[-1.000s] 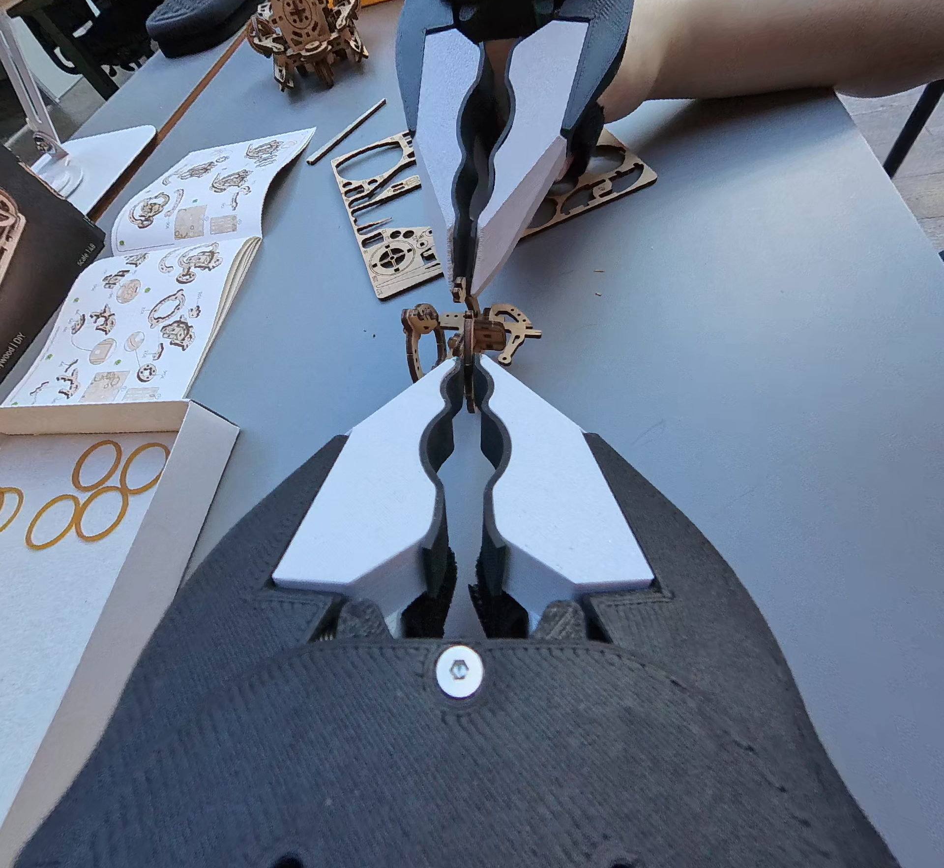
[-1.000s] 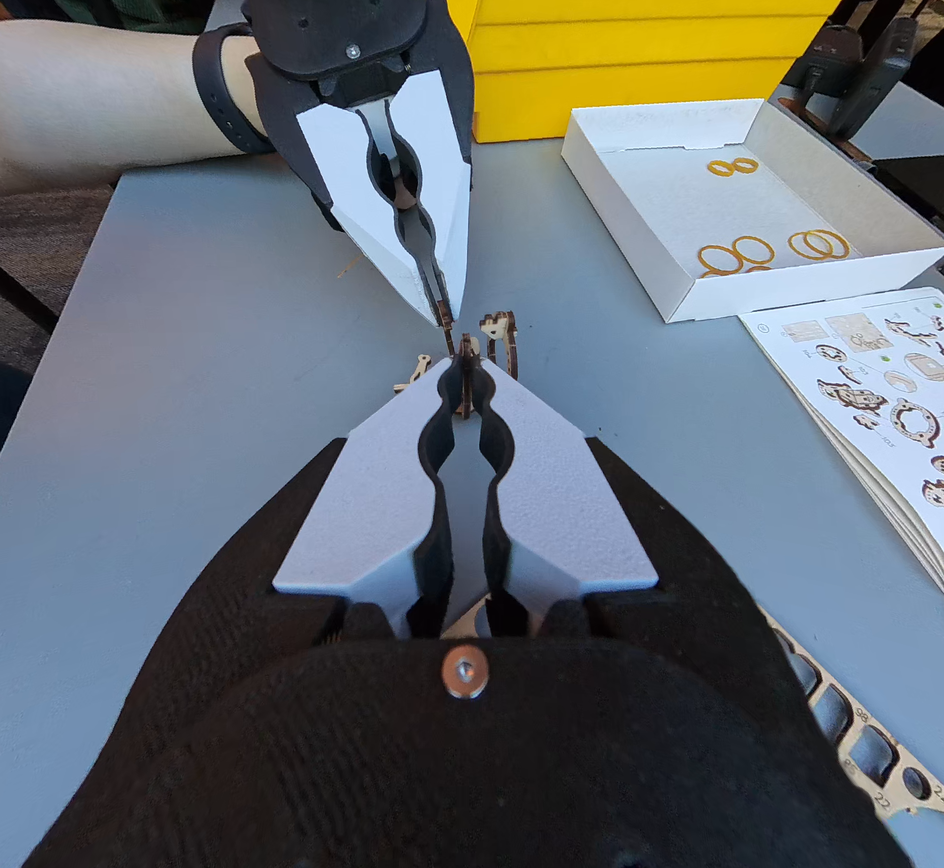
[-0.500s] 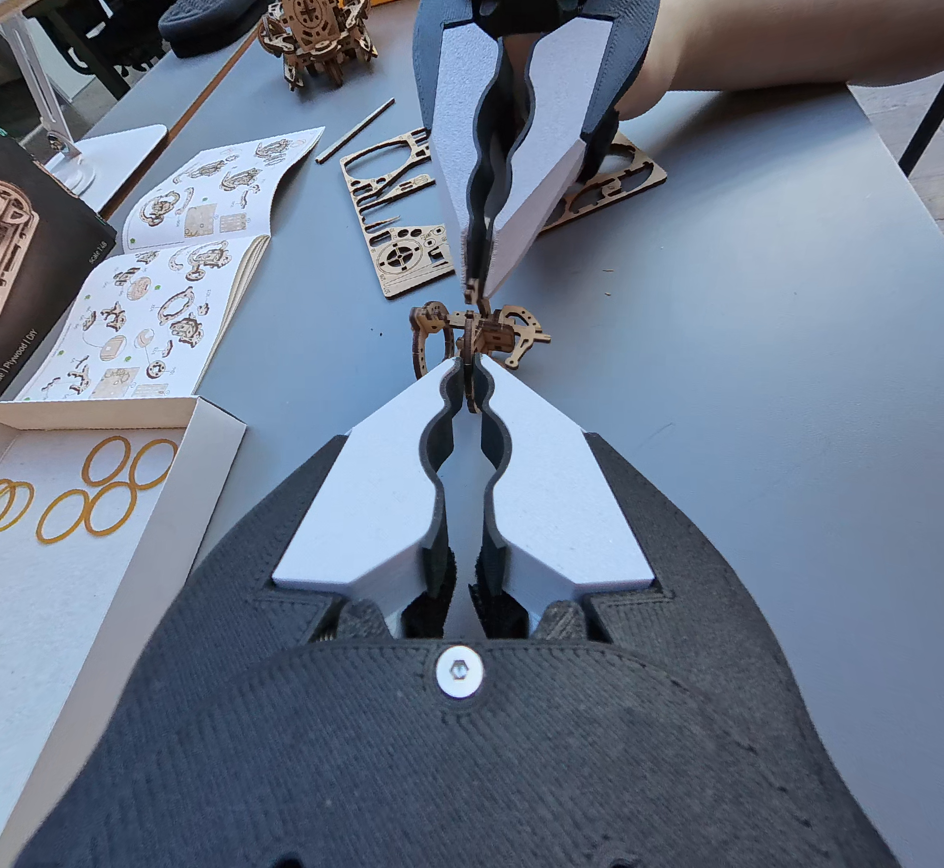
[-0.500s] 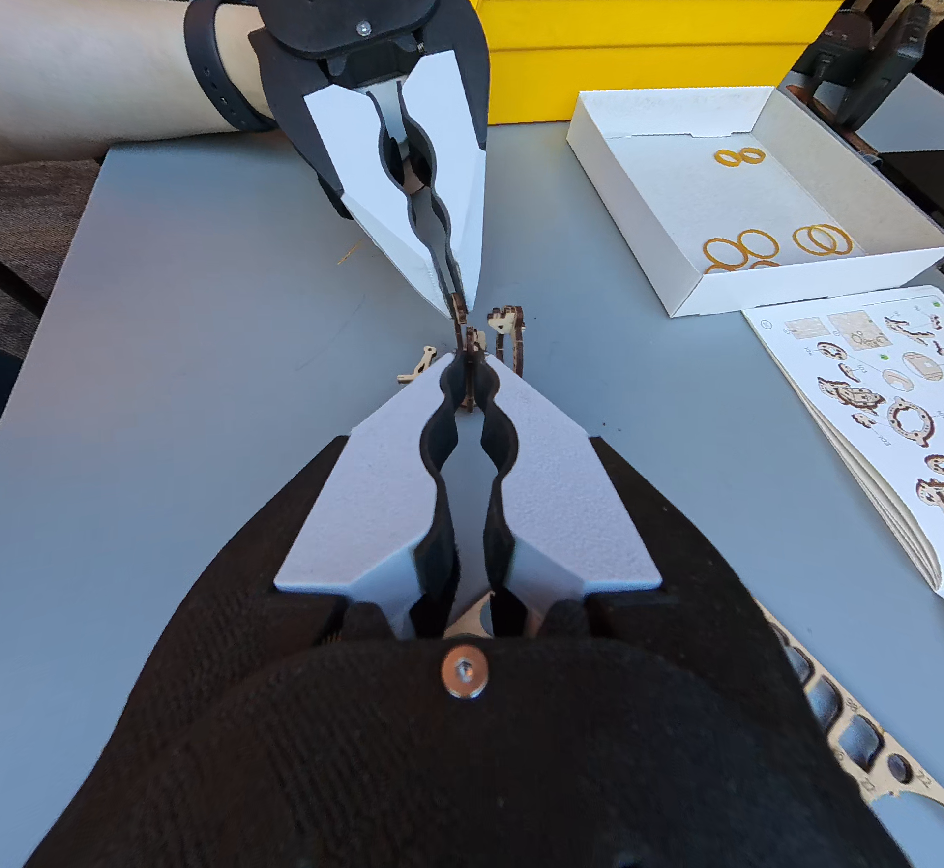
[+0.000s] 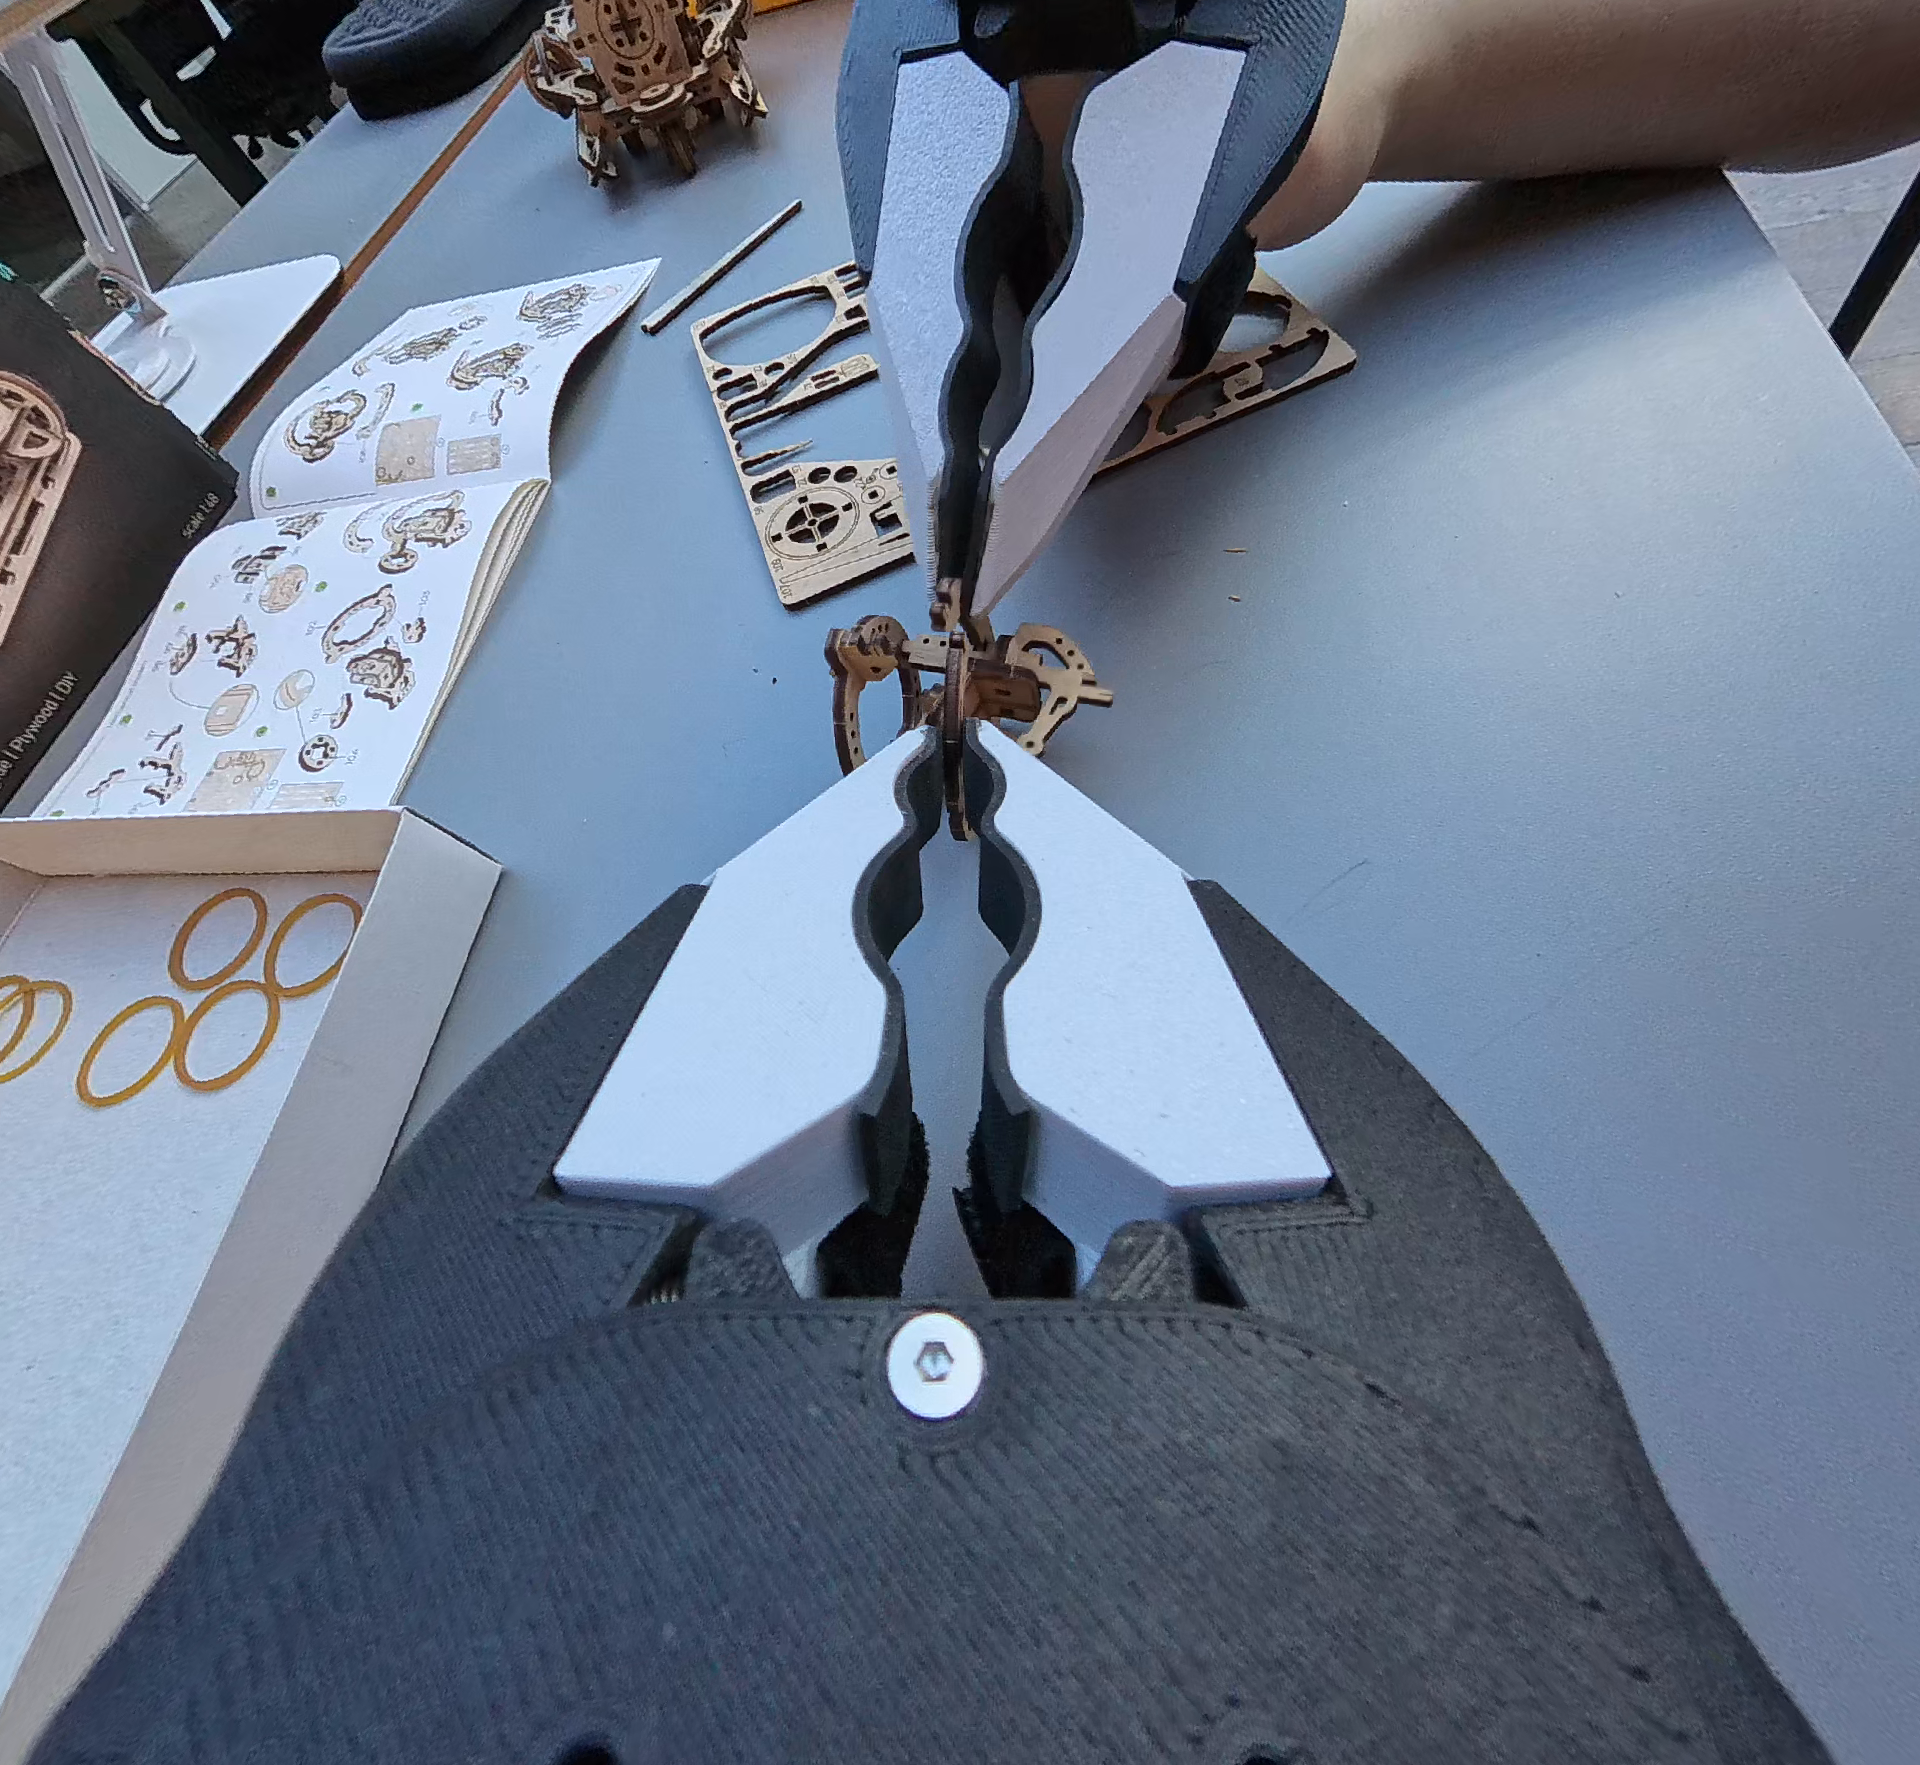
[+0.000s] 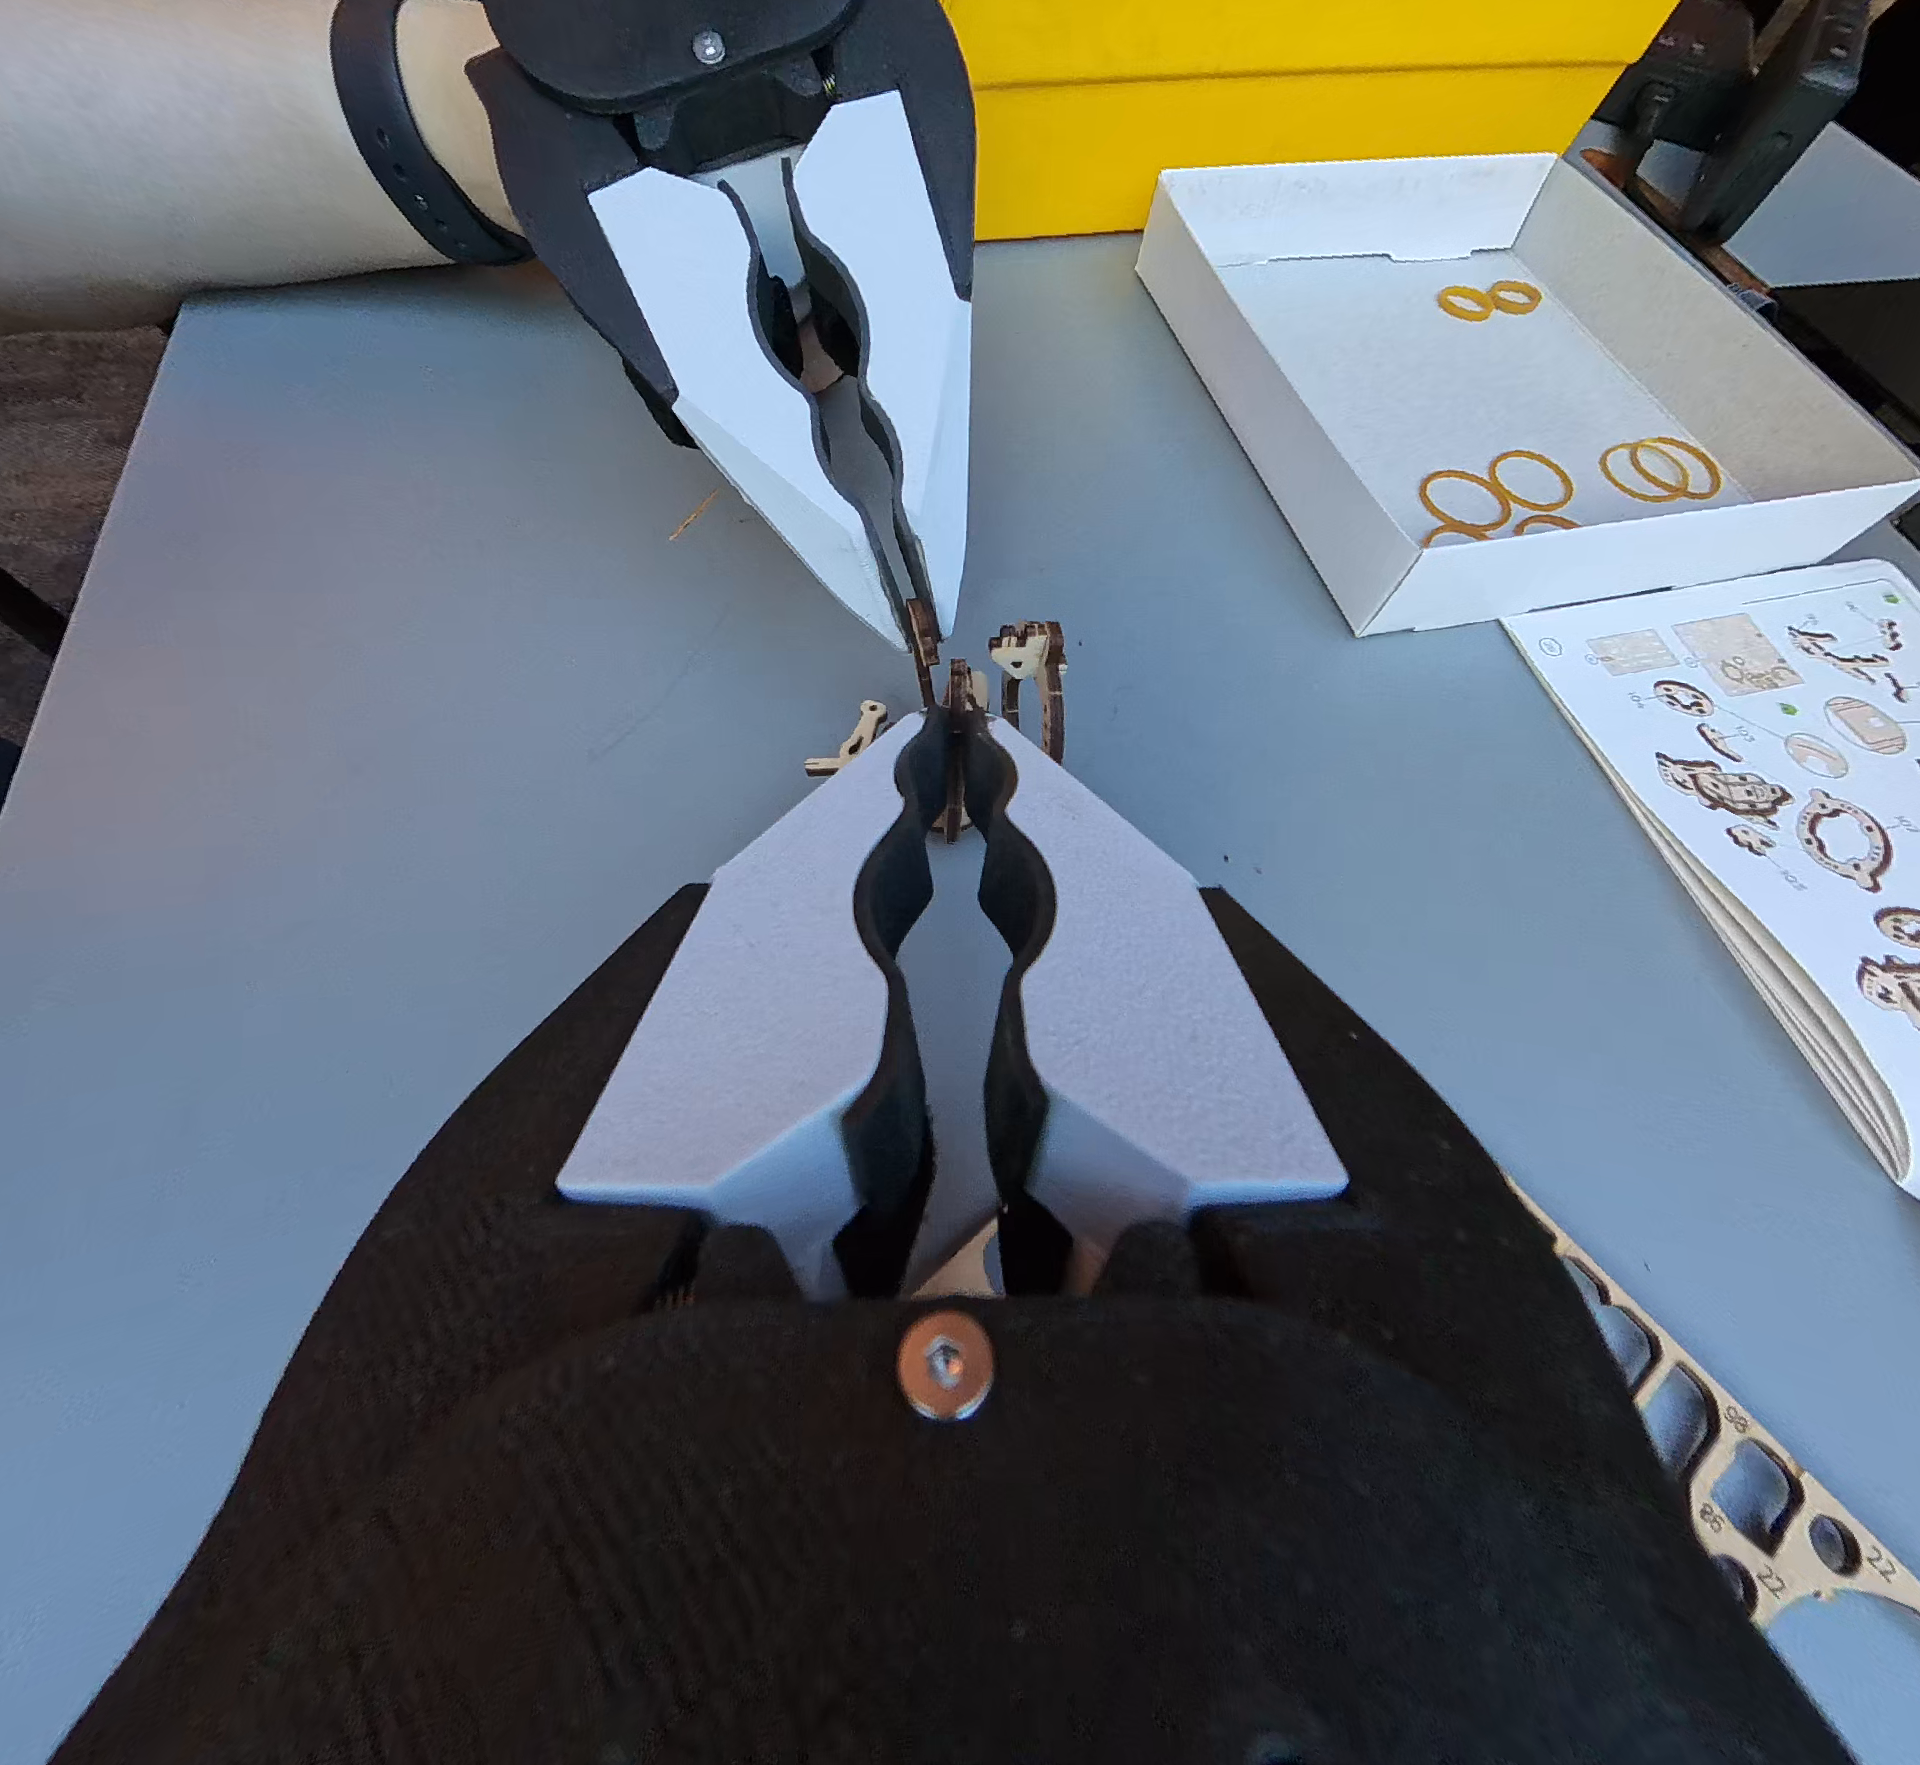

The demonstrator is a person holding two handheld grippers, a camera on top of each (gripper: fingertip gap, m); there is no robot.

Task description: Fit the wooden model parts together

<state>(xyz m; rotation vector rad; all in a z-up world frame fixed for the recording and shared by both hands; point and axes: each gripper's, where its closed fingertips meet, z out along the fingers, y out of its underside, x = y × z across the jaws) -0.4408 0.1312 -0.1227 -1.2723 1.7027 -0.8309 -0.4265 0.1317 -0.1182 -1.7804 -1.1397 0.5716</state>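
My left gripper point(image 5: 951, 751) is shut on the thin plate of a small wooden sub-assembly point(image 5: 997, 685) with curved legs, held just above the grey table point(image 5: 1507, 832). My right gripper point(image 5: 951, 585) comes in from the far side, shut on a small wooden part point(image 5: 945, 598) that touches the sub-assembly's top. In the right wrist view my right gripper point(image 6: 951, 728) is shut on a flat wooden piece point(image 6: 951, 806) seen edge-on. There the left gripper point(image 6: 920, 626) meets it tip to tip, with a curved leg point(image 6: 1044, 697) beside them.
A finished wooden model point(image 5: 629, 42), a thin stick point(image 5: 722, 266), punched plywood sheets point(image 5: 805, 437) and an open instruction booklet point(image 5: 343, 593) lie at the far left. A white box point(image 5: 426, 946) holds rubber bands. A yellow bin point(image 6: 1299, 32) stands behind. A person's forearms reach in. The tips of both grippers are at nearly the same place.
Both grippers stay shut with tips together. In the left wrist view the right gripper has shifted a little right and looms closer; the sub-assembly has barely moved.
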